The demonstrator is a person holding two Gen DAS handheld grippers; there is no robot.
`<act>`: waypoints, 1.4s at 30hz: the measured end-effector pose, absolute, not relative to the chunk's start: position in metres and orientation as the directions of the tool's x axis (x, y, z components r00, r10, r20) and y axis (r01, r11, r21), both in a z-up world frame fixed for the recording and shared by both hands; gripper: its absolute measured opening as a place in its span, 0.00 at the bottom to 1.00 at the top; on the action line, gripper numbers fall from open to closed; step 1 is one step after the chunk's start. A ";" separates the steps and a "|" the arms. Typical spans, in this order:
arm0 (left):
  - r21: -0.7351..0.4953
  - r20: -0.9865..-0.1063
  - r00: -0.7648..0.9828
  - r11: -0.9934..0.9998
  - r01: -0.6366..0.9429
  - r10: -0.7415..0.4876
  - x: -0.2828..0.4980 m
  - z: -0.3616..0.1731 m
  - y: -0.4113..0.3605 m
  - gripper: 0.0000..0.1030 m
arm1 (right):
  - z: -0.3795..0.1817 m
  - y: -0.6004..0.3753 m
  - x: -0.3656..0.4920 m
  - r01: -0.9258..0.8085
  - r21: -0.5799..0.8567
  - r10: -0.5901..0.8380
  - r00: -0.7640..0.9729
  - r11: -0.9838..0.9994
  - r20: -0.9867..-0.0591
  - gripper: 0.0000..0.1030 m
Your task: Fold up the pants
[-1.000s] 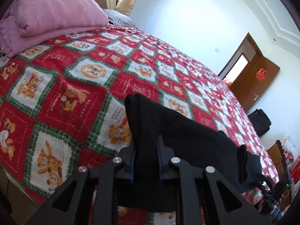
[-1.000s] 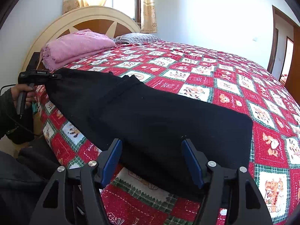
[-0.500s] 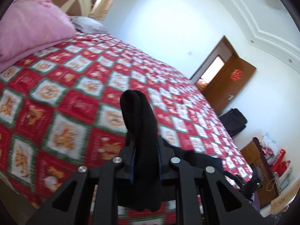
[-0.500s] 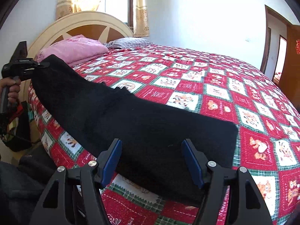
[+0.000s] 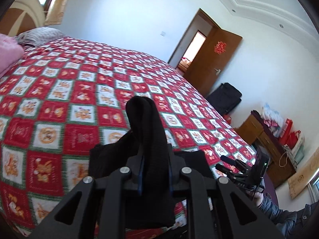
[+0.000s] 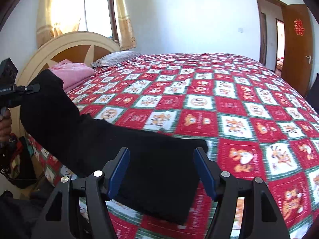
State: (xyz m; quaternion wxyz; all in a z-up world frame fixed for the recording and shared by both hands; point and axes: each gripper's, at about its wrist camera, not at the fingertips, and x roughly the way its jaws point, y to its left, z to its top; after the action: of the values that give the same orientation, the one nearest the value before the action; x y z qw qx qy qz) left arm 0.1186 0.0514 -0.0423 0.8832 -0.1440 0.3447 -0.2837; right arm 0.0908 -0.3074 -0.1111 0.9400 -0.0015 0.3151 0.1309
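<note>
Pants (image 6: pixel 103 139) pinched in left tool (image 5: pixel 154 169), right tool (image 6: pixel 161 171) wide, quilted bed (image 6: pixel 239 103), pink blanket (image 6: pixel 73 71)

home bedroom: quilted bed (image 6: pixel 219 103), headboard (image 6: pixel 65 45)

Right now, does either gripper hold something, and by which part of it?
The left gripper is shut on one end of the black pants, lifted off the quilt. The right gripper is open and holds nothing.

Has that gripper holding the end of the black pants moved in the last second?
Yes. In the right wrist view the left gripper has risen with the pants end, from level with the pink blanket up against the headboard.
</note>
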 end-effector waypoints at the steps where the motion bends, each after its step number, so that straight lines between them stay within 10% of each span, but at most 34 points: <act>1: -0.443 -0.530 0.594 0.795 0.414 -0.605 0.119 -0.041 0.042 0.18 | -0.114 -0.313 0.091 -0.236 0.082 0.237 0.765 0.968 -0.598 0.66; 29: -0.338 -0.763 0.348 0.795 0.504 -0.545 0.160 -0.132 -0.155 0.20 | -0.156 -0.388 0.108 -0.026 0.216 0.161 0.752 0.976 -0.639 0.67; 42: -0.219 -0.666 0.483 0.768 0.603 -0.569 0.115 -0.094 -0.143 0.63 | -0.157 -0.399 0.108 -0.032 0.316 0.230 0.756 0.948 -0.612 0.67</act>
State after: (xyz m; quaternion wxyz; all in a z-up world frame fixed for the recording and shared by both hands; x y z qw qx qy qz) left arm 0.1152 -0.1425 -0.0942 0.8608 0.0224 0.3780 -0.3401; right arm 0.1084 -0.3993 -0.1575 0.9259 0.1445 0.3418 0.0708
